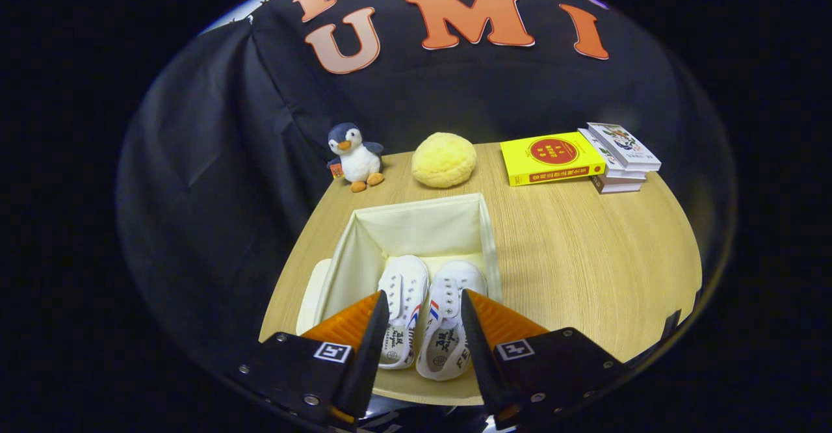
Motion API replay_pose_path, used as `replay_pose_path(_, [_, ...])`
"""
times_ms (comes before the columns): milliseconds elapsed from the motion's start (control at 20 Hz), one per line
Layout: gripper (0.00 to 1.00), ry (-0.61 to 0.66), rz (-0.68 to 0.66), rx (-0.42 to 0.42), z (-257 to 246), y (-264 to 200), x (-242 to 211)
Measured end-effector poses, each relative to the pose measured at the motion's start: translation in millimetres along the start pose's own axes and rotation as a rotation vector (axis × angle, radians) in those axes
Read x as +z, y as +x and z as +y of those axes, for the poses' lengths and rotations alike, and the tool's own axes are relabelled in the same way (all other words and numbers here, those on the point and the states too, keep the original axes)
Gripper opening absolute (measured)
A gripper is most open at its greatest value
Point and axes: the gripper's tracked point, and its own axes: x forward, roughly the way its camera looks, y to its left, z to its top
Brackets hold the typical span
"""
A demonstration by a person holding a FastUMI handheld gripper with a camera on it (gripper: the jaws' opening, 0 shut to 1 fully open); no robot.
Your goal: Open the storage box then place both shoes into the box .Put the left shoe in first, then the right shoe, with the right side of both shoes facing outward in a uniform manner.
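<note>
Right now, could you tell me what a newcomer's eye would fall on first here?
Probably the pair of white canvas shoes, lying side by side in the open cream fabric storage box, seen between the open tongs. Beyond the box, at the far edge of the wooden table, stand a plush penguin, a round yellow cushion and a stack of books.

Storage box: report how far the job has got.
Done: storage box is open, and the left shoe and right shoe lie side by side inside. In hand: nothing; the gripper is open above the shoes' heels. Left: only backing away, it seems.
</note>
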Motion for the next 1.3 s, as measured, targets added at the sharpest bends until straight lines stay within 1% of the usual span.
replay_pose_path(50, [0.74, 0.001, -0.015, 0.001, -0.4, -8.5, 5.6])
replay_pose_path(100, [0.8, 0.002, -0.032, -0.004, -2.8, -15.2, 11.8])
replay_pose_path(150, [0.9, 0.0, -0.052, -0.01, -5.8, -22.4, 18.7])
replay_pose_path(250, [0.99, -0.011, -0.095, -0.027, -12.5, -38.2, 33.1])
replay_pose_path(500, [0.99, -0.06, -0.242, -0.071, -27.9, -83.6, 68.7])
replay_pose_path(950, [0.98, -0.097, -0.535, -0.203, -71.2, -161.7, 116.6])
replay_pose_path(1100, [0.99, -0.092, -0.573, -0.236, -84.3, -173.9, 118.4])
replay_pose_path(1300, [0.98, -0.044, -0.569, -0.215, -85.9, -176.4, 112.0])
